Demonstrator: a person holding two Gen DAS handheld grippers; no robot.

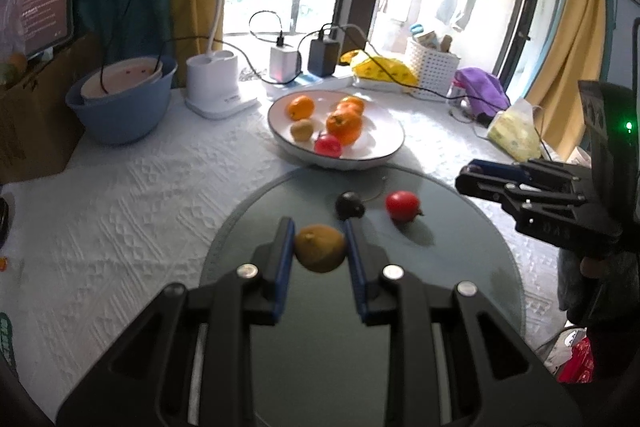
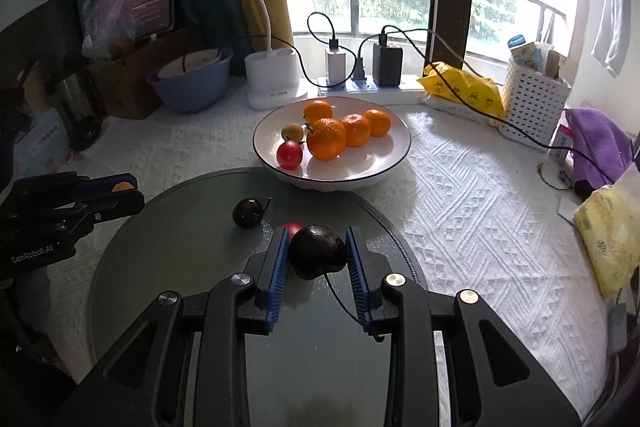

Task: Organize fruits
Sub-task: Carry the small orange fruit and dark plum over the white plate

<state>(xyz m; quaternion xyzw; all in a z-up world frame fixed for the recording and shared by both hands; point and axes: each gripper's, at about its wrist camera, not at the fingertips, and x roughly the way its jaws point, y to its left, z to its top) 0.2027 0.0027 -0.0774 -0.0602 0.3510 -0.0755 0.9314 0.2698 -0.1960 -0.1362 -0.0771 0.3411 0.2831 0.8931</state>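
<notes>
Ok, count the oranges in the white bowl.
4, all in the white bowl: one at the back, a big one in front, and two to its right. None seems hidden.

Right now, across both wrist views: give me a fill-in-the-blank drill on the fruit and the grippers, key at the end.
1. The left gripper is shut on a ____-coloured fruit.
2. The right gripper is shut on a dark ____.
3. The white bowl holds ____ oranges.
4. The loose red tomato and dark cherry lie on the round ____ mat.

Missing words: brown; cherry; four; grey
</notes>
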